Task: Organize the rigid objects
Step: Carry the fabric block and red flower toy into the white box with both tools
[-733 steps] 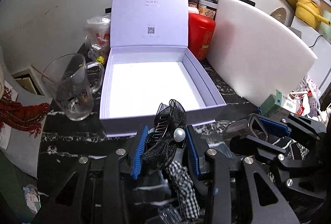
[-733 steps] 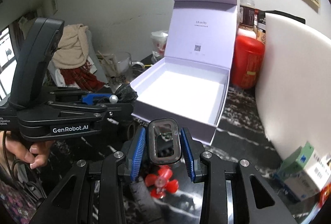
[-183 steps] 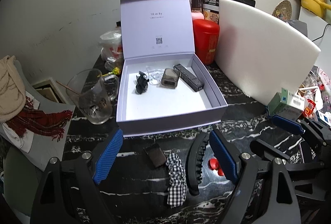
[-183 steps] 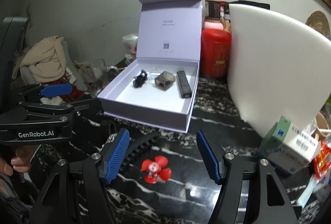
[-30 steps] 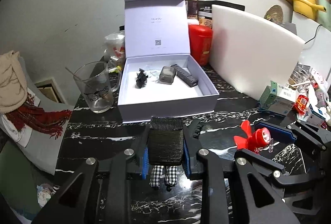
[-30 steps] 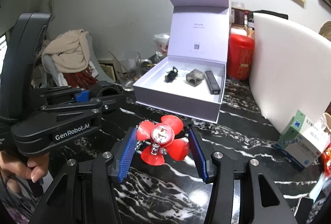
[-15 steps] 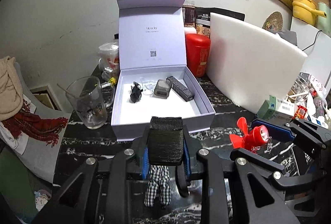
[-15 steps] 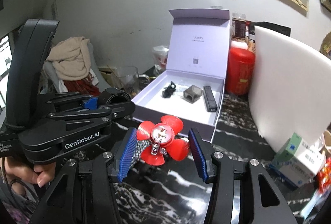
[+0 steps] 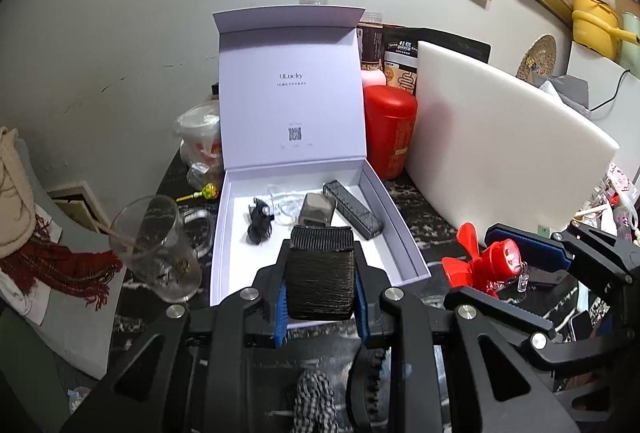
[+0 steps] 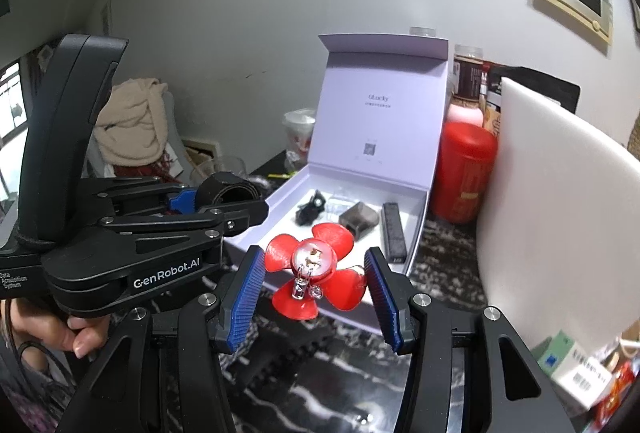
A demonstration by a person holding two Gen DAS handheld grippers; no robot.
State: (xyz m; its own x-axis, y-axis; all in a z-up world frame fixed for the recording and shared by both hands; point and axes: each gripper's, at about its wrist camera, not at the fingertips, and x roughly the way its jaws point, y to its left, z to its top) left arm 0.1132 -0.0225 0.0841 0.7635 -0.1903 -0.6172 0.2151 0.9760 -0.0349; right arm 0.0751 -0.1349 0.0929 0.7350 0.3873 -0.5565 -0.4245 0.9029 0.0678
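My left gripper (image 9: pixel 321 283) is shut on a black ribbed hair band (image 9: pixel 321 273) and holds it above the near edge of the open lilac box (image 9: pixel 400 229). In the box lie a black bow clip (image 9: pixel 259 222), a clear clip (image 9: pixel 285 207), a grey clip (image 9: pixel 316 209) and a long black case (image 9: pixel 352 210). My right gripper (image 10: pixel 316 275) is shut on a red flower-shaped clip (image 10: pixel 316 267), held above the table in front of the box (image 10: pixel 416 229). The red clip also shows in the left wrist view (image 9: pixel 484 263).
A glass mug (image 9: pixel 160 245) stands left of the box. A red canister (image 9: pixel 390 131) and a white board (image 9: pixel 500 153) stand to its right. A checkered scrunchie (image 9: pixel 314 409) and a black claw clip (image 9: pixel 364 389) lie on the black marble table under my left gripper.
Both grippers have moved forward toward the box, each still holding its item. The box looks nearer and larger in both views.
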